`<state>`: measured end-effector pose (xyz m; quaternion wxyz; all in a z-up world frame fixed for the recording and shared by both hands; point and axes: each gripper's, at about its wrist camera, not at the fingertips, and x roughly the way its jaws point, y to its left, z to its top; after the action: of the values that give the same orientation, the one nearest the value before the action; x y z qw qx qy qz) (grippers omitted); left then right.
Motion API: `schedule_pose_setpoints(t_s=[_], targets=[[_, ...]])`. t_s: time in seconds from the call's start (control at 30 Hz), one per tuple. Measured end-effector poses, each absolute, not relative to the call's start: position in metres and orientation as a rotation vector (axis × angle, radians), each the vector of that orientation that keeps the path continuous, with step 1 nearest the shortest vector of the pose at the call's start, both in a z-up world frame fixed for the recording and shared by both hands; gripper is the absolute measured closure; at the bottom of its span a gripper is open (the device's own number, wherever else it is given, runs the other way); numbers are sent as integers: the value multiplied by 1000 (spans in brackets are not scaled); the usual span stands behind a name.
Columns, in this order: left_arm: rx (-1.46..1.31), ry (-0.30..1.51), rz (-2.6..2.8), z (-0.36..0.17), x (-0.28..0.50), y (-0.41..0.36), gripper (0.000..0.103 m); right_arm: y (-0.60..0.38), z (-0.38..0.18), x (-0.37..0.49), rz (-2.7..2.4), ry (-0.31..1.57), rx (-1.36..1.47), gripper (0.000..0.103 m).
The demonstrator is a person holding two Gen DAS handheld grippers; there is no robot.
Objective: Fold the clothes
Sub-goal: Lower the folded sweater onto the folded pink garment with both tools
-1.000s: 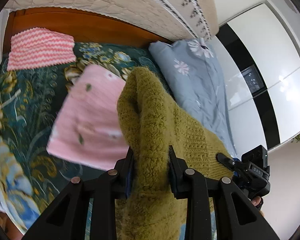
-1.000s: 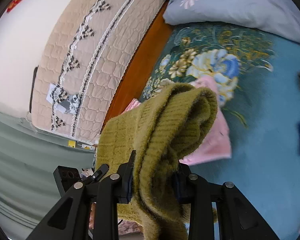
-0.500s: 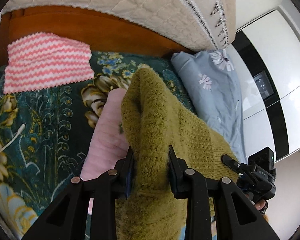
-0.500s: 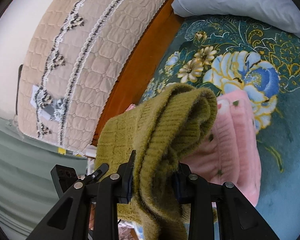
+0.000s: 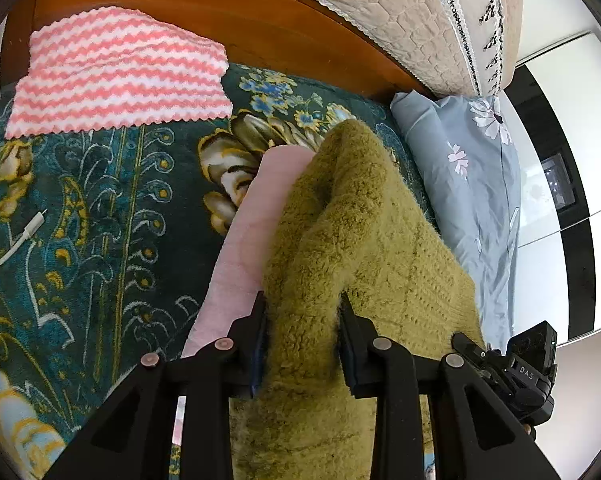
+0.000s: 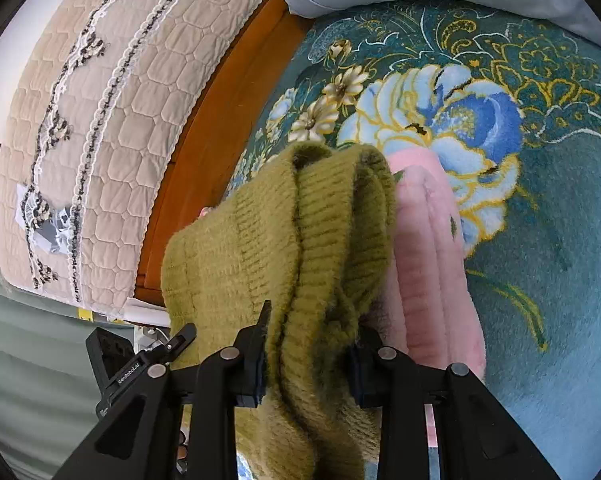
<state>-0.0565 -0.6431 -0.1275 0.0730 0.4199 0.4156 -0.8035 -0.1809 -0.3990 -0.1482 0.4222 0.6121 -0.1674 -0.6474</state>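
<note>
Black fingers [image 5: 350, 340] of the left gripper [image 5: 302, 332] are clamped on a thick fold of an olive-green sweater [image 5: 348, 240] at the lower centre of the left wrist view, and the knit is seen bulging up between and above them. At the lower centre of the right wrist view, the fingers [image 6: 256, 360] of the right gripper [image 6: 308, 356] are likewise pressed onto a bunched ribbed part of the same sweater [image 6: 300, 240]. The sweater is held above a folded pink garment [image 5: 252, 240], which is laid on a dark teal flowered blanket [image 5: 100, 220]; in the right wrist view the pink garment [image 6: 428, 264] is seen just right of the green knit. A pink-and-white zigzag cloth [image 5: 120, 80] is spread at the upper left of the left wrist view, against a wooden headboard [image 5: 260, 16]. A grey-blue flowered pillow [image 5: 472, 184] is seen at the right, and a quilted beige cover [image 6: 100, 100] is draped over the headboard. A white cable [image 5: 16, 240] is laid on the blanket at the left edge. The right gripper [image 5: 516, 372] is visible at the lower right of the left wrist view.
</note>
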Motion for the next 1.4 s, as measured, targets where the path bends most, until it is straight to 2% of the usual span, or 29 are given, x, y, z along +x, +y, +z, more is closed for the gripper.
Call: schedule_pose_setpoints(t_s=[0.03, 0.2, 0.5, 0.63, 0.77, 0.83, 1.4], targets=[[1266, 1252, -2407, -126, -56, -643, 68, -399, -147, -181, -1619, -417, 1537, 66], [1248, 1252, -2363, -112, -45, -644, 66, -390, -136, -183, -1615, -382, 1552, 64], [1091, 1184, -2396, -64, -21, -643, 66, -357, -91, -204, -1820, -282, 1496, 64], [1178, 1143, -2502, -55, -39, -611, 66, -390, -71, -195, -1832, -207, 1423, 64], [1327, 929, -2552, -64, -55, -585, 66, -439, -70, -161, -1690, -34, 1372, 64], [1369, 878, -2518, -76, -54, -587, 66, -453, -74, -148, -1665, 68, 1345, 64], [1363, 1008, -2488, -119, -49, -614, 66, -463, -120, -176, -1787, 75, 1439, 66]])
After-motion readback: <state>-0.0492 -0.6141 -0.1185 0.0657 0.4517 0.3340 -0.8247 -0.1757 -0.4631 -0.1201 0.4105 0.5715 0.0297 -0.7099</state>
